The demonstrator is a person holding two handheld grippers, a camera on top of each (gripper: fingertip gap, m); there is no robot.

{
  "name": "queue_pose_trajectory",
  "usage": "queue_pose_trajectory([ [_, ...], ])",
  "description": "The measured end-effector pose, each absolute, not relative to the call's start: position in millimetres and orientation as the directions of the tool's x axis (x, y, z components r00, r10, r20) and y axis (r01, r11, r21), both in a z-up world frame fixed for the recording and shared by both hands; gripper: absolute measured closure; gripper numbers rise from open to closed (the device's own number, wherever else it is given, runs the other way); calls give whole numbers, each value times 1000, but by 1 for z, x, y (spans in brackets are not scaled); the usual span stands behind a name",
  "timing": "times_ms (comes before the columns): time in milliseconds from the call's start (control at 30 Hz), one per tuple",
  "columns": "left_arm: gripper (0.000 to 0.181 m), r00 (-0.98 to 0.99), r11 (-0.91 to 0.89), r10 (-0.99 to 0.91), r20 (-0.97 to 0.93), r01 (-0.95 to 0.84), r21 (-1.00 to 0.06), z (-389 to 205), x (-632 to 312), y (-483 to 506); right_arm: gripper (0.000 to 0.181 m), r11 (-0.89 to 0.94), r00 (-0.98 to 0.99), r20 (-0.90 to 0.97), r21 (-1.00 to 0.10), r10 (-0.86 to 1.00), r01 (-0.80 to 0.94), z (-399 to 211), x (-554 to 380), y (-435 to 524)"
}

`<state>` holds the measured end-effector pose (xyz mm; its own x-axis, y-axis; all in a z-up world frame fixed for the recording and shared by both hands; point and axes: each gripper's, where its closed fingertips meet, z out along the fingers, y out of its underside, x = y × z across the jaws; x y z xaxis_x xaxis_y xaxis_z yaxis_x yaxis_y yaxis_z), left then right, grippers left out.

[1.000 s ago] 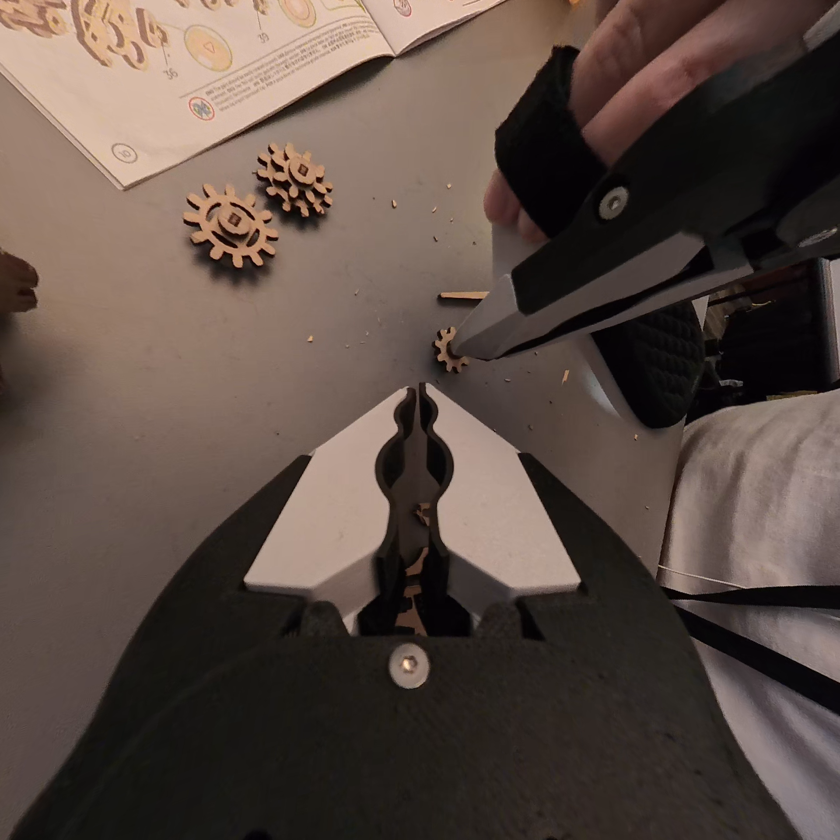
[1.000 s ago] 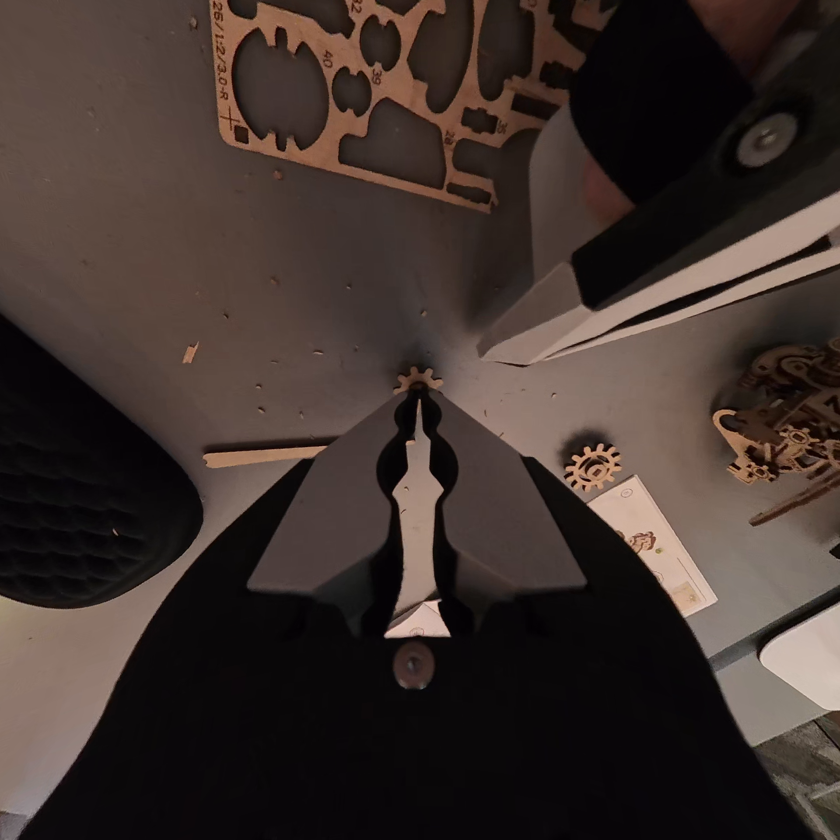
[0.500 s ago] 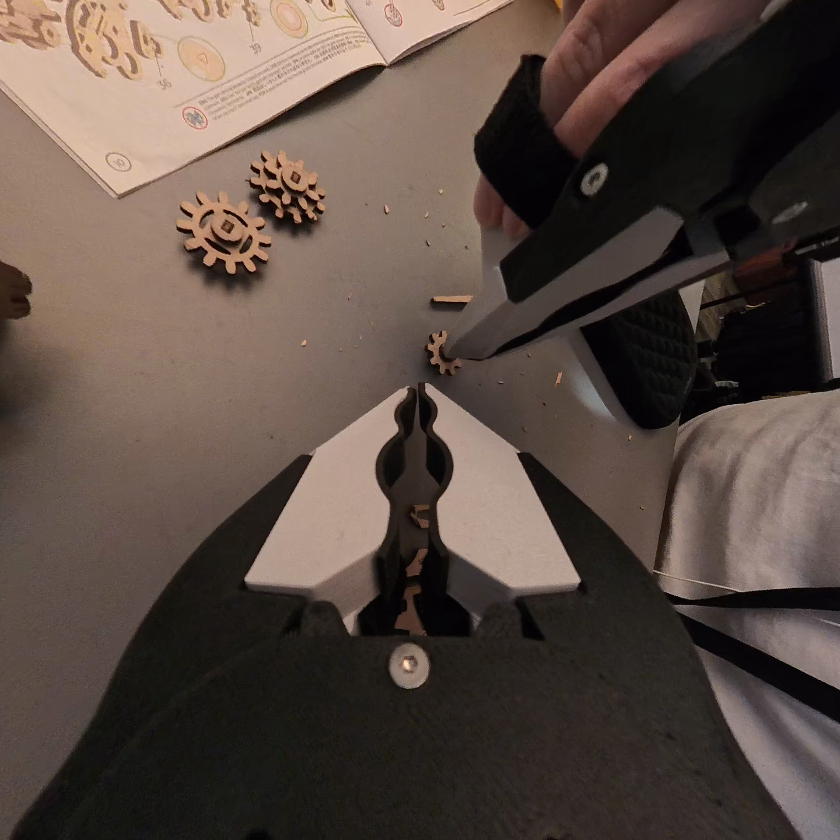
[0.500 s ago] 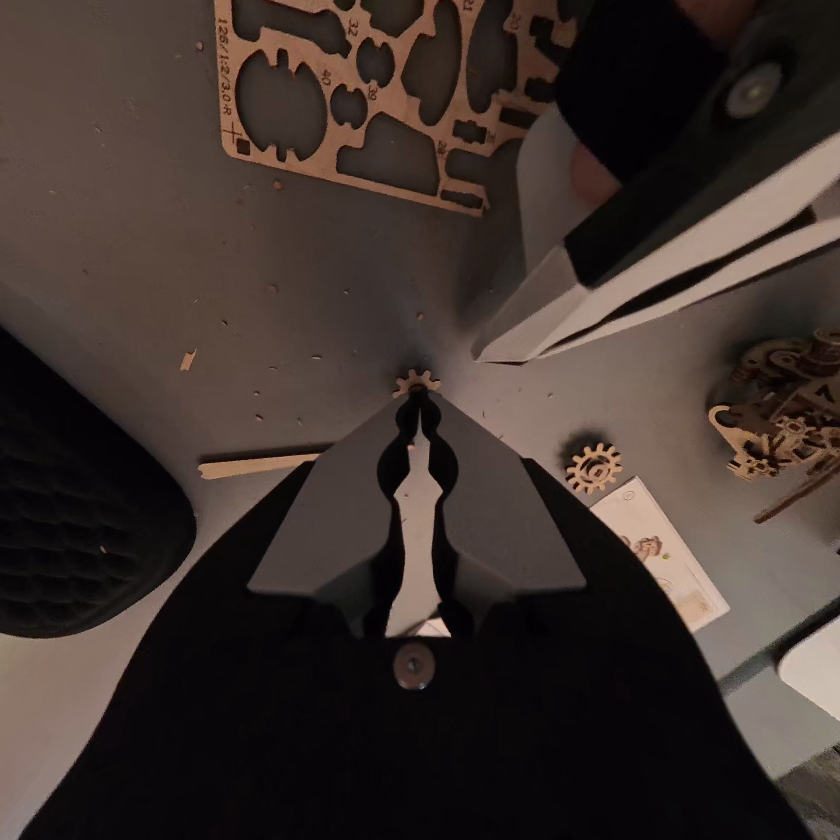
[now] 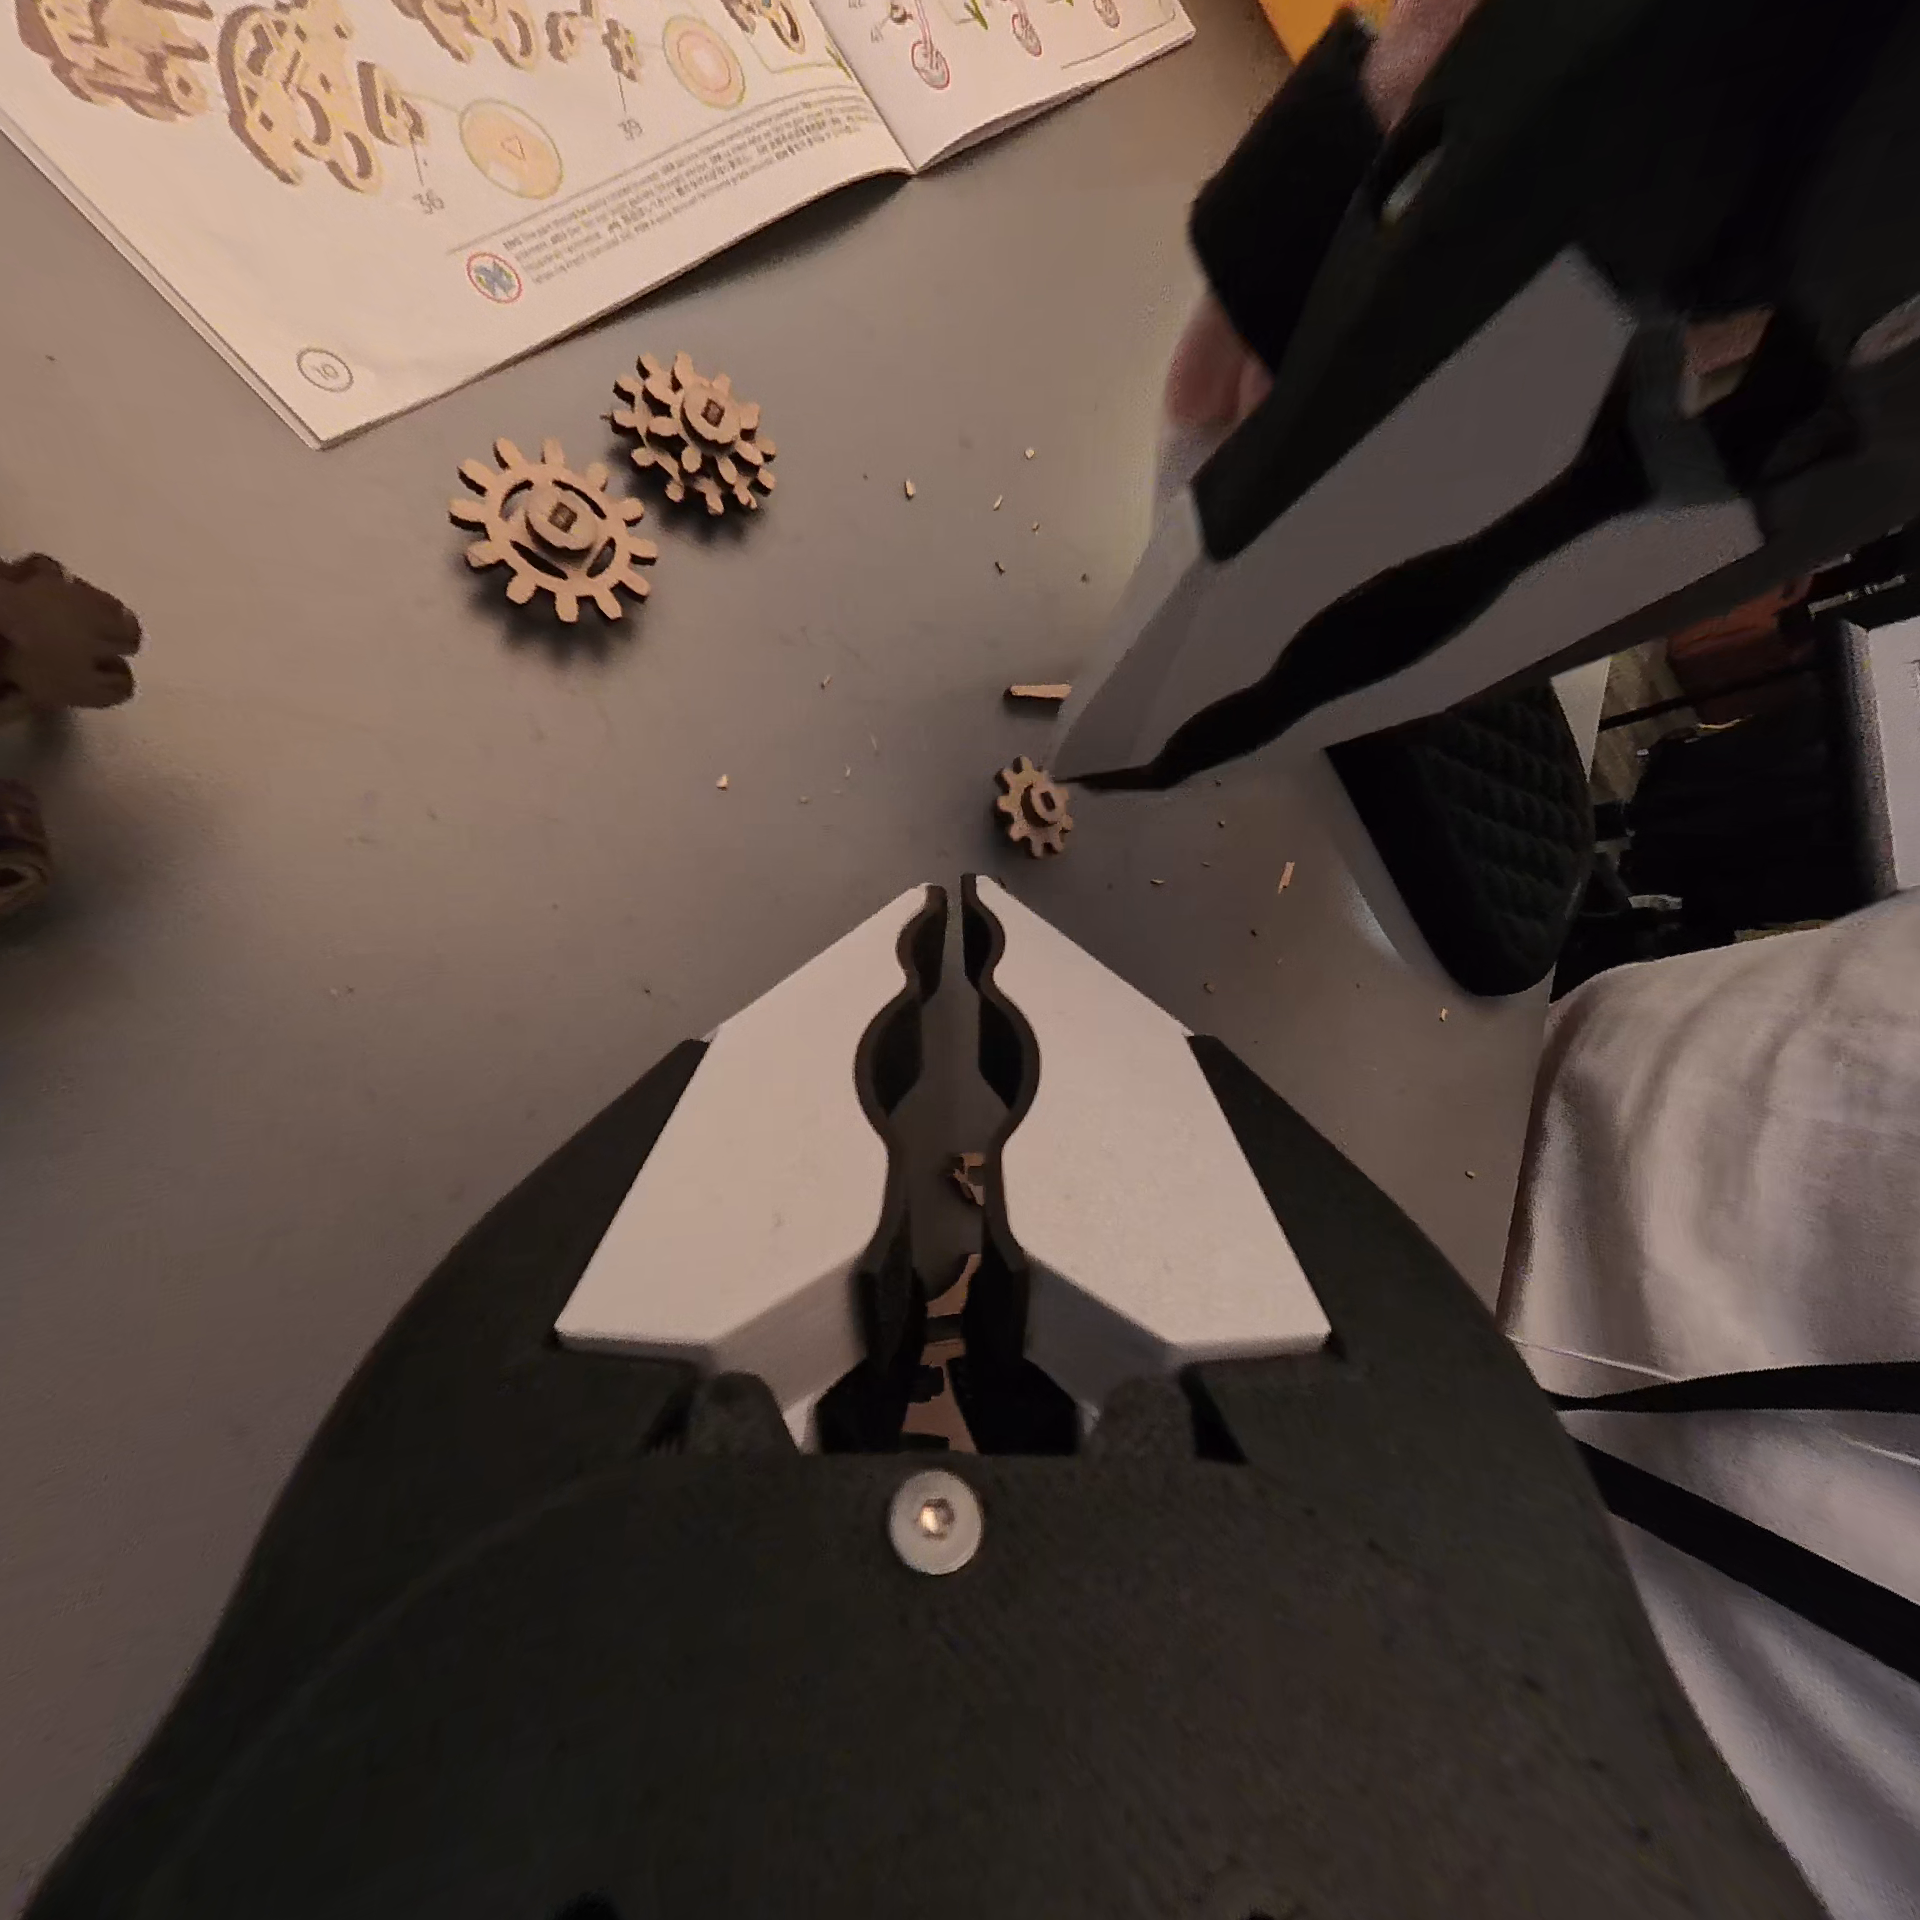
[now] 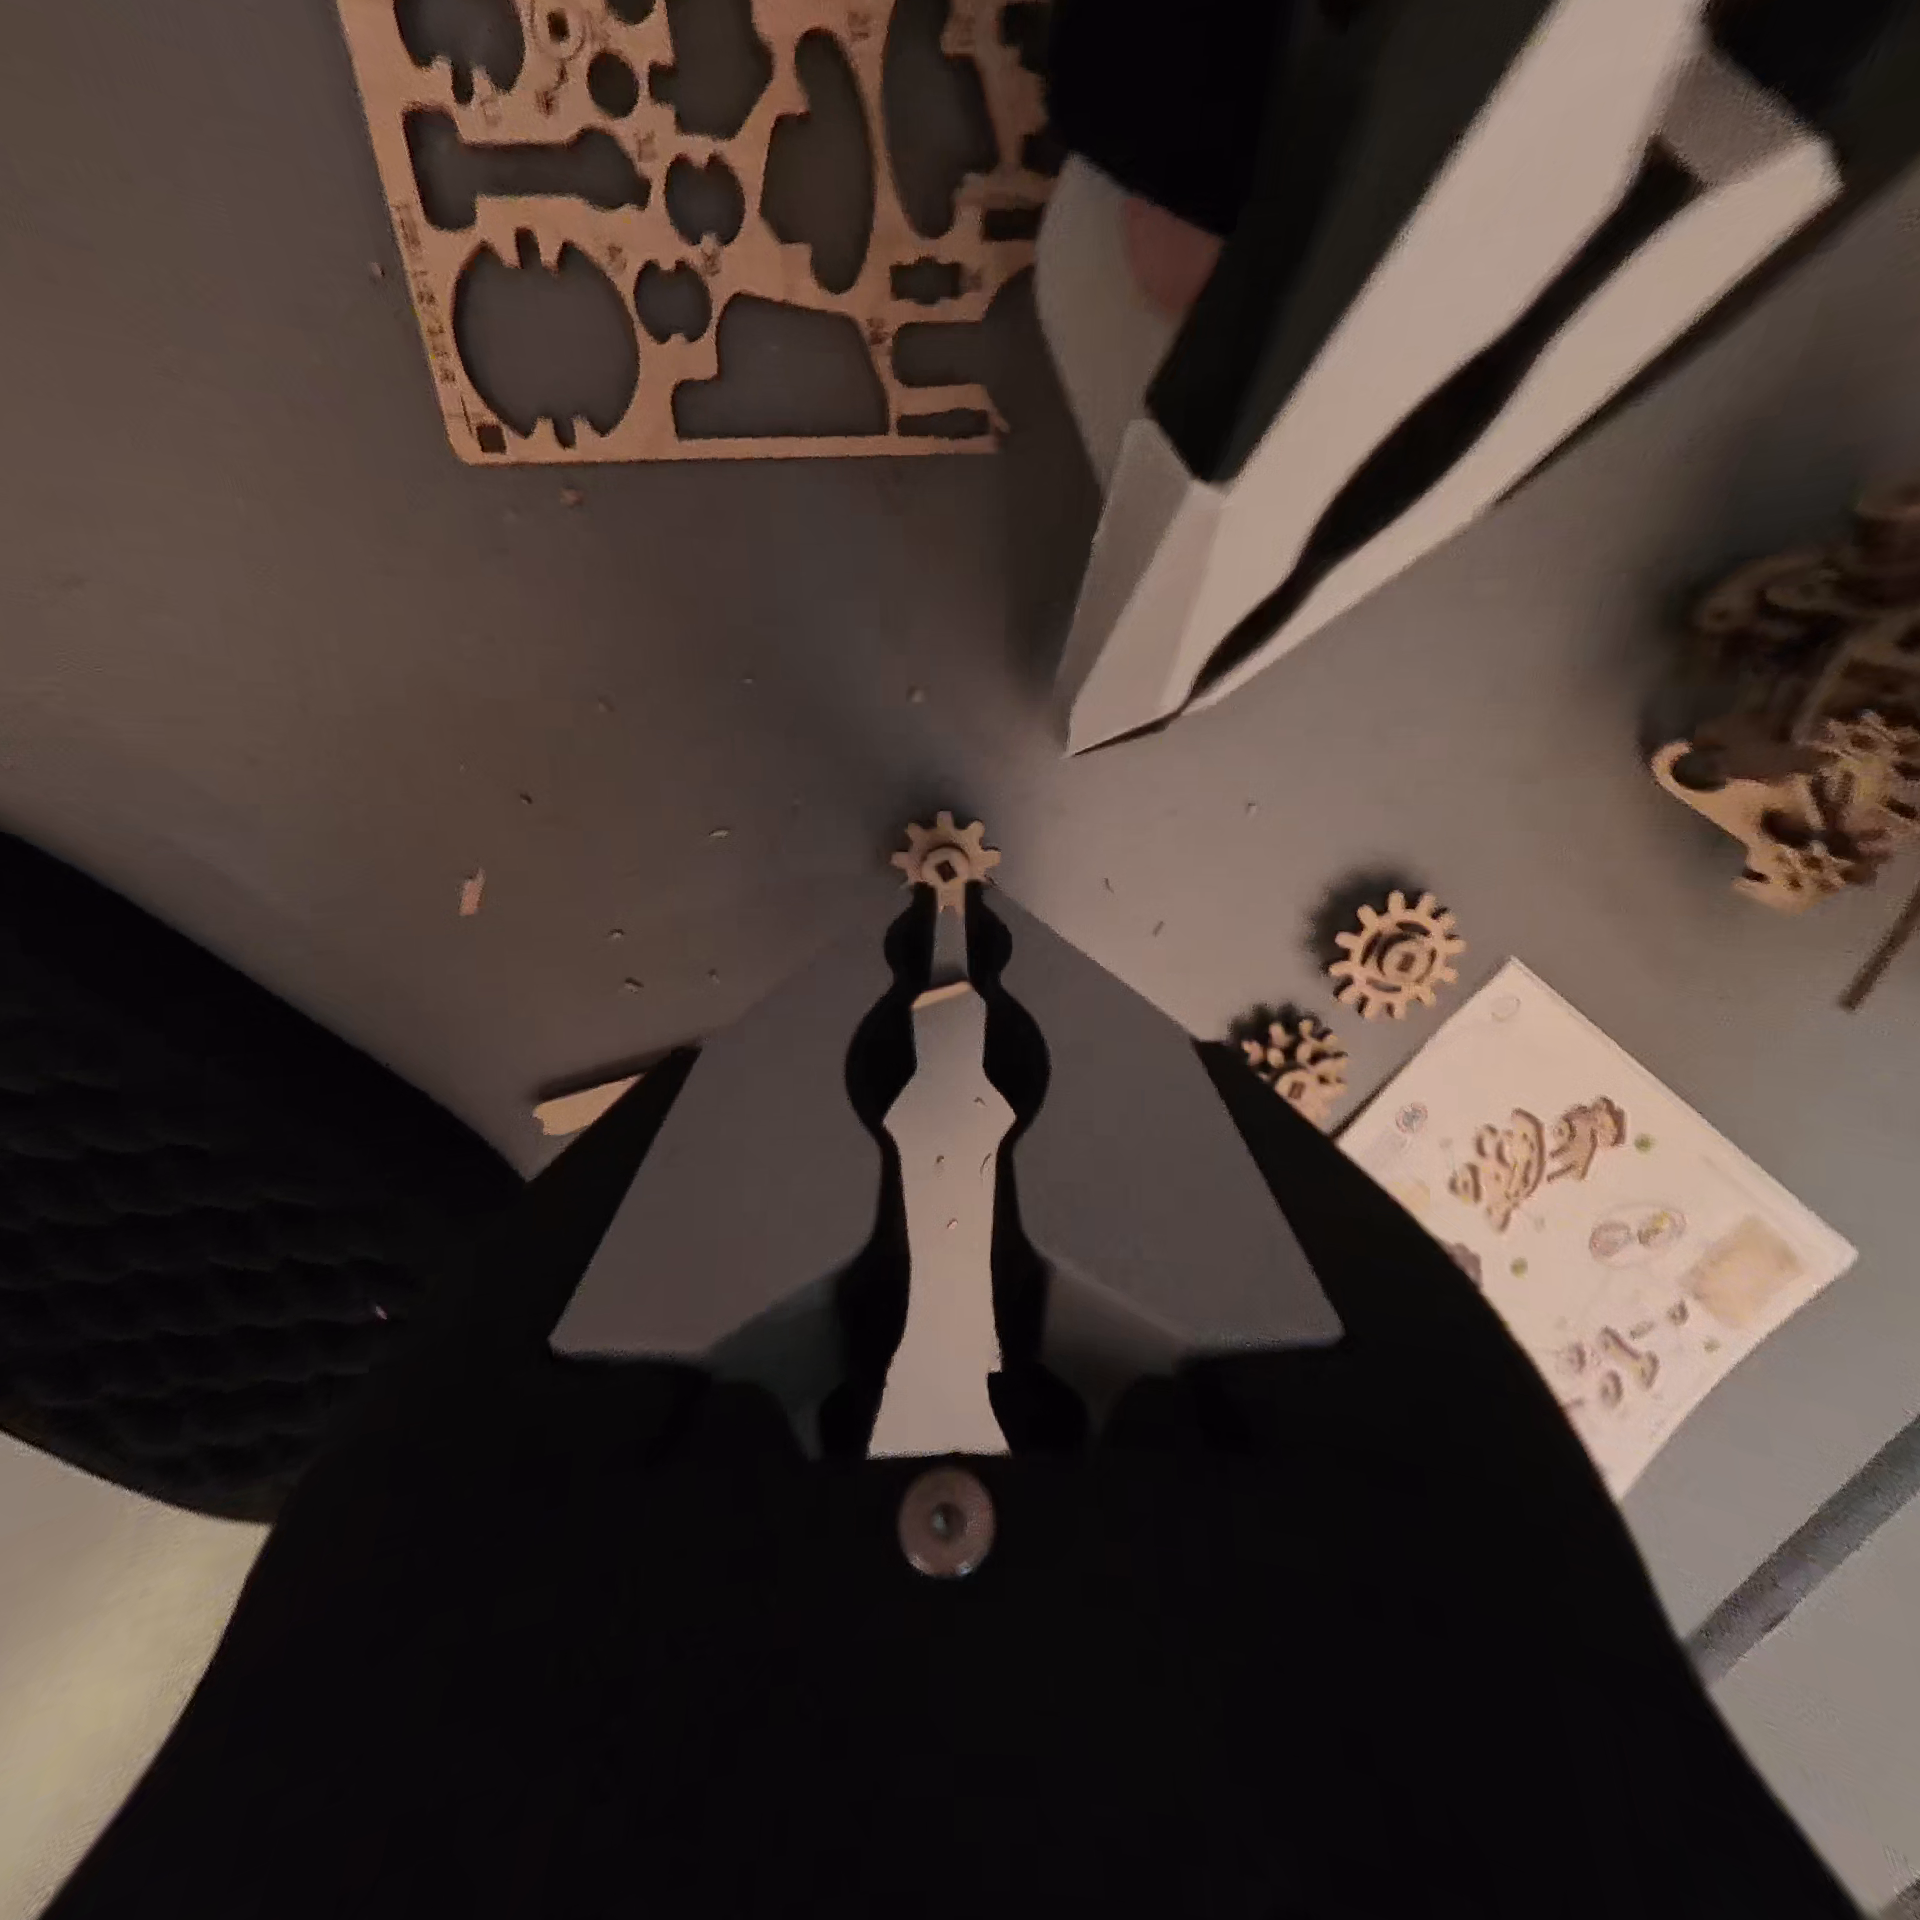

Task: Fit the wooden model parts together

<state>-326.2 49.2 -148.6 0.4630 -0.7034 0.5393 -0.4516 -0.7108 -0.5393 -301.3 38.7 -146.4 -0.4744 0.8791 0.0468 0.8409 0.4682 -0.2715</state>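
Note:
A small wooden gear (image 6: pixel 945 857) sits at the tips of my right gripper (image 6: pixel 945 906), which is shut on its near edge just over the grey table. In the left wrist view the same gear (image 5: pixel 1034 805) shows tilted, with the right gripper (image 5: pixel 1062 774) coming in from the upper right. My left gripper (image 5: pixel 954 889) is shut and empty, its tips just short of the gear. It also shows in the right wrist view (image 6: pixel 1075 740). Two larger gears (image 5: pixel 556 530) (image 5: pixel 696 426) lie to the left.
An open instruction booklet (image 5: pixel 582 177) lies at the far edge. A punched-out wooden parts sheet (image 6: pixel 707 229), a part-built wooden model (image 6: pixel 1787 769), a thin wooden stick (image 6: pixel 582 1107) and a black mesh object (image 6: pixel 187 1143) lie around. White cloth (image 5: pixel 1714 1195) is at the right. The tips of both grippers are at nearly the same place. About 15 centimeters separates my right fingertips from the black mesh object (image 6: pixel 187 1143). It is also in sight in the left wrist view (image 5: pixel 1455 755).
The right gripper has drawn back and up with the small gear, so more of the gear shows beyond its tips. The left gripper has hardly shifted.

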Motion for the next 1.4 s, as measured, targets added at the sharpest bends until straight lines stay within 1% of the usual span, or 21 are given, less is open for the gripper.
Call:
queue_pose_trajectory([
  [67, 179, 463, -712, -702, 541, -448, -541, -148, -327, 50, 178, 387, -384, 76, -325, 920, 863, -139, -305, 42],
  [133, 179, 461, -714, -700, 545, -449, -537, -149, -326, 49, 178, 382, -384, 64, -341, 921, 859, -140, -302, 35],
  [200, 179, 457, -711, -704, 544, -459, -533, -151, -325, 48, 178, 469, -452, 129, -308, 883, 828, -144, -297, 38],
  [267, 179, 456, -705, -709, 538, -474, -527, -154, -323, 46, 178, 549, -525, 167, -324, 835, 770, -144, -299, 38],
  [400, 179, 455, -695, -719, 525, -487, -529, -155, -322, 44, 176, 619, -620, 122, -341, 775, 707, -144, -303, 34],
  [500, 179, 454, -695, -719, 526, -486, -531, -155, -322, 45, 175, 665, -673, 92, -301, 734, 684, -148, -302, 34],
  [567, 179, 452, -694, -719, 528, -485, -532, -154, -322, 45, 176, 693, -694, 105, -263, 712, 671, -152, -302, 37],
  [633, 179, 452, -694, -720, 527, -487, -530, -155, -323, 44, 177, 700, -705, 88, -255, 704, 667, -154, -302, 36],
  [1033, 179, 449, -692, -722, 527, -494, -526, -156, -322, 43, 177, 716, -721, 83, -234, 688, 657, -156, -302, 36],
  [1167, 179, 451, -693, -721, 526, -493, -527, -156, -322, 43, 175, 724, -721, 108, -216, 685, 656, -155, -302, 38],
  [1267, 179, 449, -692, -721, 527, -494, -526, -156, -322, 43, 176, 714, -717, 101, -259, 689, 650, -150, -306, 32],
  [1400, 179, 449, -691, -723, 525, -496, -527, -156, -321, 43, 175, 733, -730, 106, -215, 675, 646, -156, -302, 36],
])
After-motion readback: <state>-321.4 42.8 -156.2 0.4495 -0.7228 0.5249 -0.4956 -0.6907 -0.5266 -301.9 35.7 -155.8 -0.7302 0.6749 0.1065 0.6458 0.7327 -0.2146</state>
